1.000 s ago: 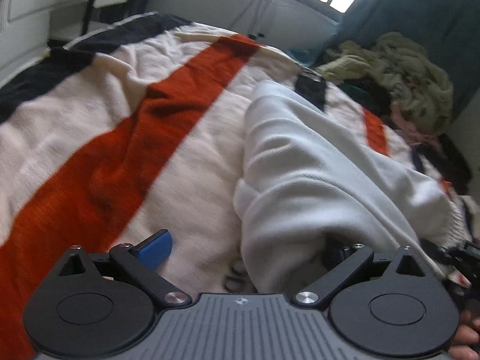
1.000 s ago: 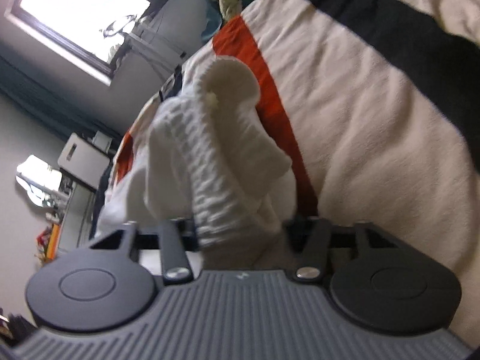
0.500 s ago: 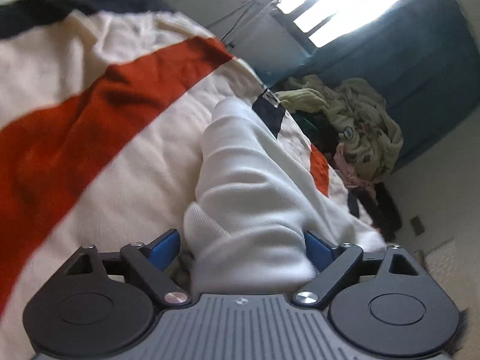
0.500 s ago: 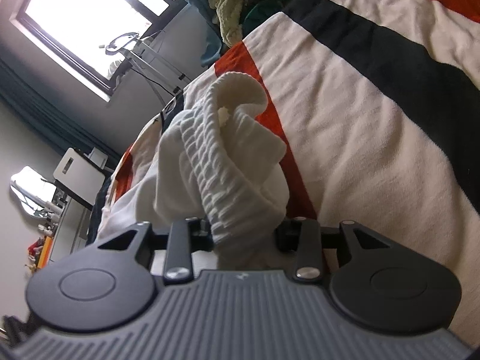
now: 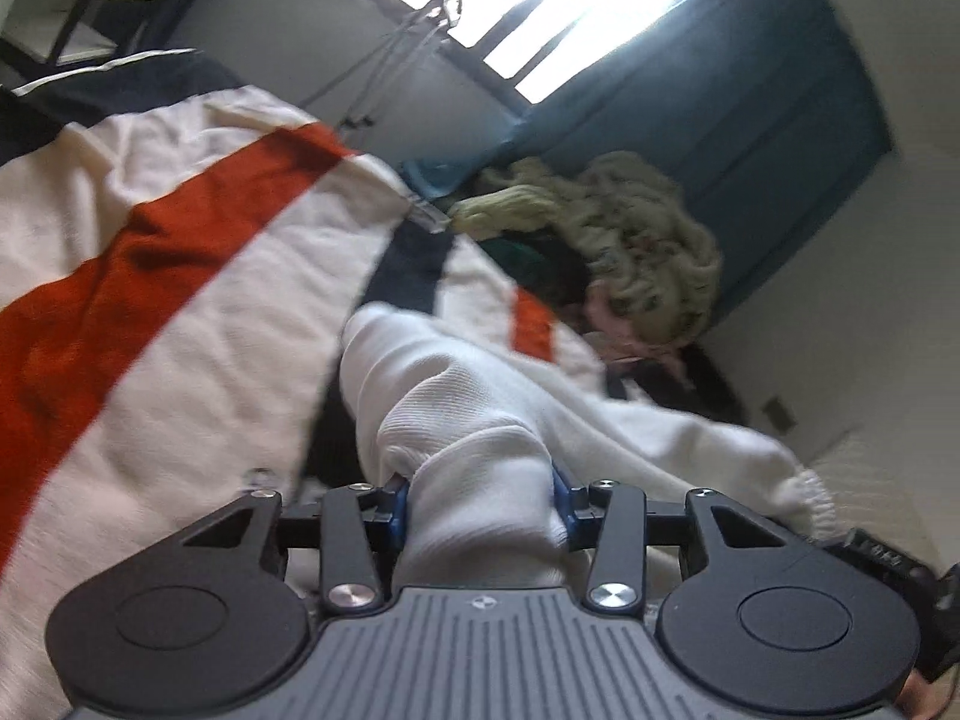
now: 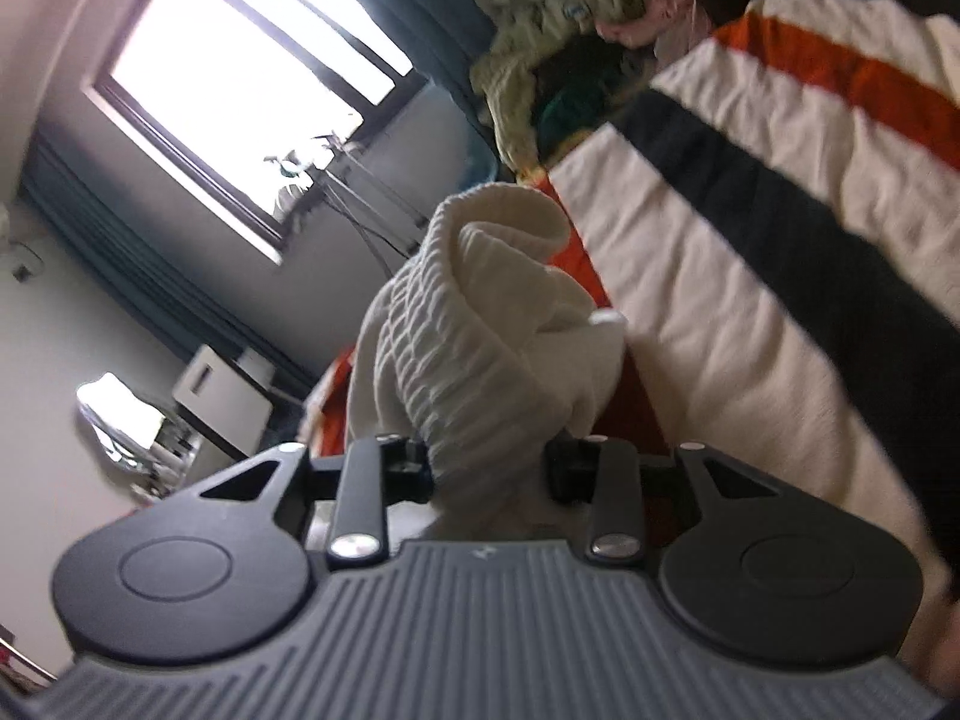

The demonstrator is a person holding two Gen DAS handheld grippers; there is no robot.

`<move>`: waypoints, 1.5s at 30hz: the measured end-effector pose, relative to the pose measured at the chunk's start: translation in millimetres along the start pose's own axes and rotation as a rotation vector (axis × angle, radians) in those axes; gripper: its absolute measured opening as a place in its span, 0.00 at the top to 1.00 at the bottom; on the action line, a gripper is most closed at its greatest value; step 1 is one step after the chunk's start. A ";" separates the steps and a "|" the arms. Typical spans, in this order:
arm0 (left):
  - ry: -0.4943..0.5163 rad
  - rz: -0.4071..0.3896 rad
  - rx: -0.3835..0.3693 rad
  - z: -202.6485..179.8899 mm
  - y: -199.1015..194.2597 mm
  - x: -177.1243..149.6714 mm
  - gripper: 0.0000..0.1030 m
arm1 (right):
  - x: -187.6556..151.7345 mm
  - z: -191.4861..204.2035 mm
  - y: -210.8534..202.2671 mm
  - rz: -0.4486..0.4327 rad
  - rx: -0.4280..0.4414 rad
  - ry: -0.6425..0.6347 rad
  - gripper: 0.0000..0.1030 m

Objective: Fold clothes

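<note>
A white knit garment (image 5: 480, 420) lies on a bed covered by a cream blanket (image 5: 198, 324) with orange and black stripes. My left gripper (image 5: 480, 495) is shut on a bunched fold of the garment, its blue pads pressed into the cloth, and lifts it off the blanket. My right gripper (image 6: 489, 468) is shut on the ribbed, elastic edge of the same white garment (image 6: 474, 324), which stands up in a bunch above the blanket (image 6: 750, 276). The fingertips of both grippers are buried in cloth.
A heap of loose clothes (image 5: 606, 222) lies at the far end of the bed, also in the right wrist view (image 6: 552, 12). Behind it are blue curtains (image 5: 750, 96) and a bright window (image 6: 240, 78). A white appliance (image 6: 222, 384) stands by the wall.
My left gripper has closed on the white garment and raised it, tilting upward. My right gripper has kept its hold and lifted the ribbed edge higher off the blanket.
</note>
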State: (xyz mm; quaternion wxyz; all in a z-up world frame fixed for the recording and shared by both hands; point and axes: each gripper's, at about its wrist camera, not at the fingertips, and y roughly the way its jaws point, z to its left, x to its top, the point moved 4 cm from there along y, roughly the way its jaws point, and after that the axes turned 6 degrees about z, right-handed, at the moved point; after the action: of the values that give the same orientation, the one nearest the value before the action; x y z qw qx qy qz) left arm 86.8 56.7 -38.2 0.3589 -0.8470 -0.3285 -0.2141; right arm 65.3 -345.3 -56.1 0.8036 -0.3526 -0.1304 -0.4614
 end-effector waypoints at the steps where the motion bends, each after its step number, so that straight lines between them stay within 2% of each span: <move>1: 0.003 -0.005 -0.020 -9.8 -1.2 1.3 0.56 | 6.2 -1.3 -7.5 -0.004 0.006 -0.001 0.65; 4: 0.017 -0.001 -0.069 -44.0 9.1 7.3 0.56 | 34.0 -8.3 -27.4 -0.026 0.020 0.012 0.65; 9: 0.021 0.026 -0.130 -111.1 63.3 30.5 0.56 | 95.5 -21.2 -51.4 -0.111 0.004 0.012 0.65; 15: 0.118 0.080 -0.174 -202.7 169.7 67.6 0.56 | 190.9 -67.4 -50.8 -0.216 -0.027 0.080 0.65; 18: 0.138 0.118 -0.185 -233.5 232.4 71.0 0.56 | 230.9 -100.8 -38.8 -0.266 -0.060 0.086 0.65; 22: 0.185 0.163 -0.202 -246.5 313.4 48.8 0.56 | 250.5 -152.0 -21.8 -0.353 -0.125 0.094 0.65; 26: 0.246 0.227 -0.187 -221.8 372.8 5.3 0.56 | 226.7 -217.7 1.7 -0.388 -0.188 0.150 0.65; 28: 0.291 0.226 -0.180 -203.2 380.8 -17.5 0.55 | 199.8 -245.9 12.5 -0.368 -0.221 0.171 0.64; 31: 0.384 0.200 -0.185 -182.8 371.1 -48.0 0.53 | 170.3 -266.6 12.4 -0.327 -0.244 0.175 0.62; 34: 0.439 0.198 -0.185 -175.0 364.8 -60.3 0.48 | 149.0 -283.9 11.0 -0.274 -0.252 0.276 0.58; 37: 0.452 0.227 -0.156 -177.4 353.6 -61.5 0.42 | 139.6 -290.7 13.5 -0.239 -0.271 0.337 0.54; 41: 0.515 0.232 -0.118 -191.8 311.6 -58.5 0.27 | 129.2 -271.5 -12.7 -0.233 -0.299 0.396 0.54; 45: 0.535 0.225 -0.124 -211.9 259.2 -53.4 0.24 | 121.4 -224.7 -50.6 -0.238 -0.356 0.279 0.54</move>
State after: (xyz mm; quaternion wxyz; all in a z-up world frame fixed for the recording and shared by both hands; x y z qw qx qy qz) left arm 207.0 -259.9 -53.4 0.4017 -0.8119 -0.1127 -0.4084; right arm 62.8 -595.0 -129.8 0.6790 -0.4038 0.0243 -0.6127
